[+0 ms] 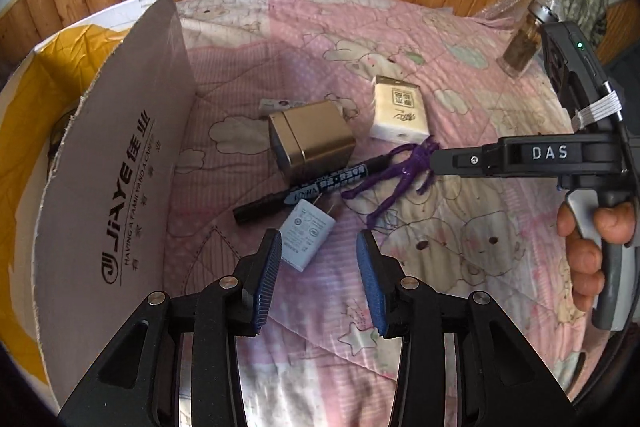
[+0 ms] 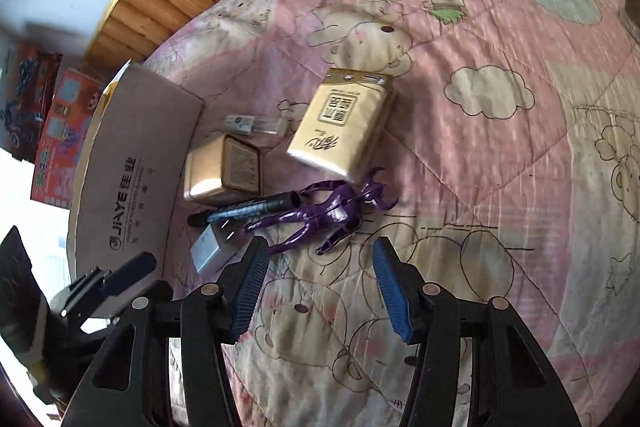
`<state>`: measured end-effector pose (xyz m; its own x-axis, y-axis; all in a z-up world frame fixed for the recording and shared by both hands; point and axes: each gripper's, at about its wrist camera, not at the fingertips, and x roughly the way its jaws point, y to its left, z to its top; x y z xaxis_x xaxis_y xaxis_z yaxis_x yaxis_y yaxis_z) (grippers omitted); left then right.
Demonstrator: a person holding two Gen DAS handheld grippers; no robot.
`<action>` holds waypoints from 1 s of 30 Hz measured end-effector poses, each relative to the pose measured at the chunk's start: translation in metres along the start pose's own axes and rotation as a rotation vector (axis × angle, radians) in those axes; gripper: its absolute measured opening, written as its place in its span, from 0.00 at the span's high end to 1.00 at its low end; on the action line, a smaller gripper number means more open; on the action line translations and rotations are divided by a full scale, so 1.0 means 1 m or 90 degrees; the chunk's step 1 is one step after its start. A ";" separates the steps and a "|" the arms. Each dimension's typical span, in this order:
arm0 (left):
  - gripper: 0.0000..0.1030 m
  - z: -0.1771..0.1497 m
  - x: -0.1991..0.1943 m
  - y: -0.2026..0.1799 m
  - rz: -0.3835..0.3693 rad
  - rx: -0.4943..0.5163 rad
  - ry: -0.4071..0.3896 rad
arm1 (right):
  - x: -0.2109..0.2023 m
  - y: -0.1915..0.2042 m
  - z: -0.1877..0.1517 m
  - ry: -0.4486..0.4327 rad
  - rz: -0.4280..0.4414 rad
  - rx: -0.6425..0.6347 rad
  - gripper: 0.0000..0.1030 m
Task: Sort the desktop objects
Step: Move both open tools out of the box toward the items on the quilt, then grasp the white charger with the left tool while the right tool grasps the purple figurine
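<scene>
**Small objects lie clustered on a quilted bed beside an open carton**

We see the things to be sorted gathered in one loose heap on the pink cartoon-print quilt [image 2: 500, 155] of the bed. A purple toy figure [image 2: 320, 215] sprawls at the near edge, one limb touching a black marker pen [image 2: 248, 209] that lies slantwise beside it. A pale blue-grey charger block [image 1: 306, 235] rests just below the pen; in the right wrist view one blue pad partly hides it. Behind the pen stands a gold tin [image 1: 312, 143], and behind that a small clear item [image 2: 252, 125] whose nature we cannot make out. A cream packet with printed characters [image 2: 340, 127] lies next to the tin, touching the toy's head end.

The left gripper [image 1: 318, 275] hangs just above the charger with its jaws apart and nothing between them. The right gripper [image 2: 320, 291] stands likewise parted and empty, just short of the toy figure. In the left wrist view the right gripper's body juts in from the side, a hand [image 1: 588, 247] wrapped round its handle, its tip overlapping the toy.

Left of the heap rises the flap of a cardboard box [image 1: 116, 187] printed "JIAYE". Its inside is largely screened by that flap; we see only yellow lining [image 1: 52, 83], and cannot tell what it holds. A glass jar [image 1: 520, 47] of brownish contents stands well apart at the bed's far edge, half cut off by the gripper body.
</scene>
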<state>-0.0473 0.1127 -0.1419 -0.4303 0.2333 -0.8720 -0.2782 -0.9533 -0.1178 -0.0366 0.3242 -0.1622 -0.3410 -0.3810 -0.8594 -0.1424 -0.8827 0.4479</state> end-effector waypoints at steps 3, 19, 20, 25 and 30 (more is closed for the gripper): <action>0.60 0.000 0.016 0.006 0.001 -0.005 0.010 | 0.014 -0.009 0.007 0.010 0.006 0.032 0.46; 0.68 -0.006 0.043 0.003 -0.020 -0.033 0.025 | 0.030 0.042 -0.003 -0.017 -0.116 -0.218 0.59; 0.69 -0.006 0.043 0.003 -0.024 -0.036 0.024 | 0.025 0.037 -0.001 -0.015 -0.100 -0.204 0.61; 0.71 -0.004 0.042 0.003 -0.038 -0.043 0.022 | 0.006 0.021 0.002 -0.016 -0.033 -0.147 0.70; 0.71 -0.012 0.045 -0.014 -0.074 -0.026 0.031 | 0.022 0.014 0.003 0.003 0.053 -0.054 0.66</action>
<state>-0.0532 0.1341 -0.1854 -0.3540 0.3344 -0.8734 -0.2877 -0.9275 -0.2385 -0.0488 0.3041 -0.1740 -0.3439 -0.4545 -0.8217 -0.0343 -0.8684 0.4947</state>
